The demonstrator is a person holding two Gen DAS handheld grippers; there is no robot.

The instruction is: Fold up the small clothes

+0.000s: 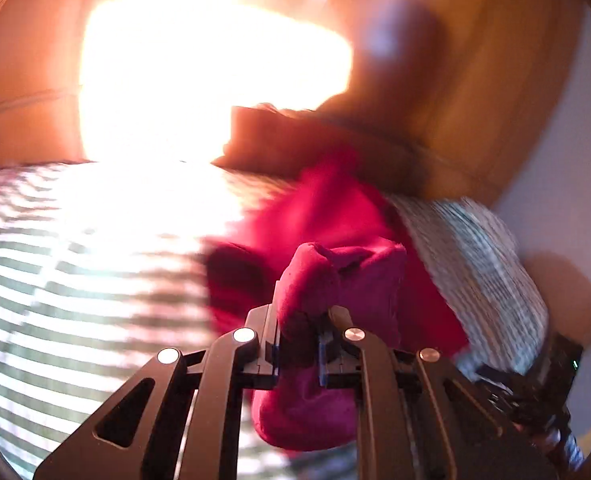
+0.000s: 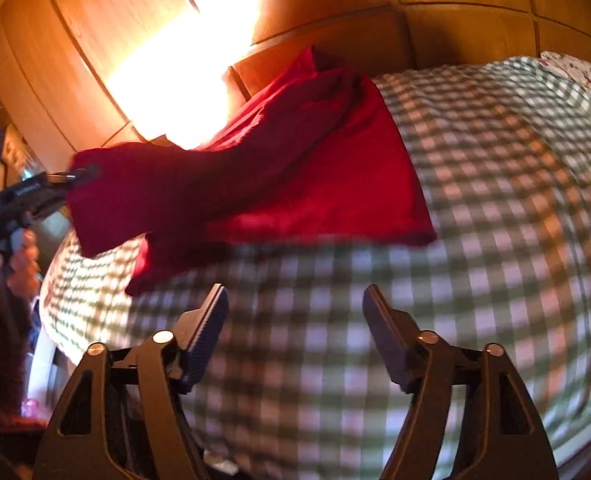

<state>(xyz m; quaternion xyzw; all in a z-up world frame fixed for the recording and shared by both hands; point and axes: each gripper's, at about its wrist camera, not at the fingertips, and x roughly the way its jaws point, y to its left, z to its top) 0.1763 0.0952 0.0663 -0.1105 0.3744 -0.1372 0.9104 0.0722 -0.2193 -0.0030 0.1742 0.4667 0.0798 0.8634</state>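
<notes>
My left tool (image 1: 299, 332) is clenched on a bunched corner of the red garment (image 2: 315, 168), and the wrist view shows the cloth pinched between the two pads with a fold hanging below them. From the right wrist view I see that same left tool (image 2: 81, 172) out at the far left, holding the corner up off the bed (image 2: 495, 200) so the fabric stretches from it in a raised band back toward the main body of the garment. That main body lies flat on the green checked bed cover, near the wooden headboard panels (image 2: 455, 20). My right tool (image 2: 295, 312) is released, fingers spread wide with nothing between them, hovering over bare checked cover with the garment ahead of it and slightly to its left. The garment's long axis runs from the lifted corner at the left across to the flat edge at the right, so it lies crosswise to the right tool's line of reach. I judge the near hem of the flat part to be the closest grab for the right tool, and the left is already committed. Motion blur softens both views, so fine creases are unclear.
</notes>
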